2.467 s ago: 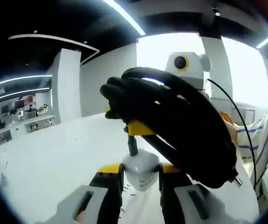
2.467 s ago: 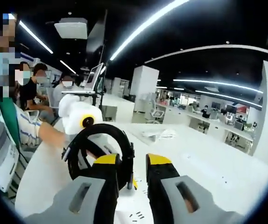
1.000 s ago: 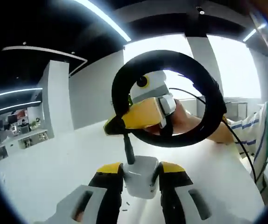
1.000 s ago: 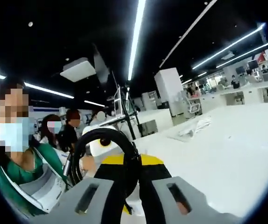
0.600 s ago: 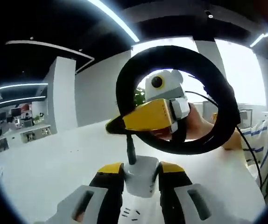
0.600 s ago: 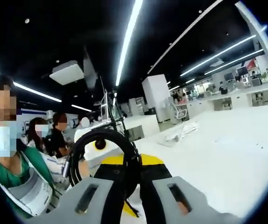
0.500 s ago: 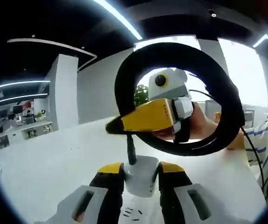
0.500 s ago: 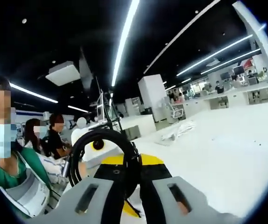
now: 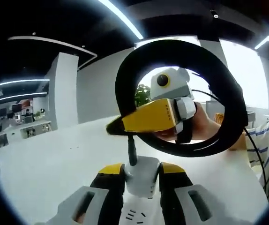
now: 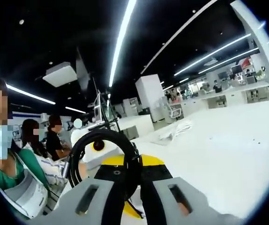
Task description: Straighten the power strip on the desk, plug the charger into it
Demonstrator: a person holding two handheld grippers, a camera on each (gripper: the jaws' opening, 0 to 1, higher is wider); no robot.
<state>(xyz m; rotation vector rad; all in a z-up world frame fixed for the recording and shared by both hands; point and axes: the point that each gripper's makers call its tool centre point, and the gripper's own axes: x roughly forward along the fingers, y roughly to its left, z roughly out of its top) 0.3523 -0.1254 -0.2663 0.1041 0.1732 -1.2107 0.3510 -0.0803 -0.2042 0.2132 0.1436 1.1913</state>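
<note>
Left gripper (image 9: 141,174) clamps the white charger (image 9: 141,178); right gripper (image 10: 130,177) pinches its coiled cable (image 10: 125,157). Plugging step: lower charger onto power strip (image 9: 134,216) below.

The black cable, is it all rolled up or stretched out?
Rolled up. The black cable makes a round coil, pinched by the right gripper.

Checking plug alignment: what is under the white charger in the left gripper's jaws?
Under the charger, white power strip slots show between the left gripper's jaws; its prongs are hidden.
</note>
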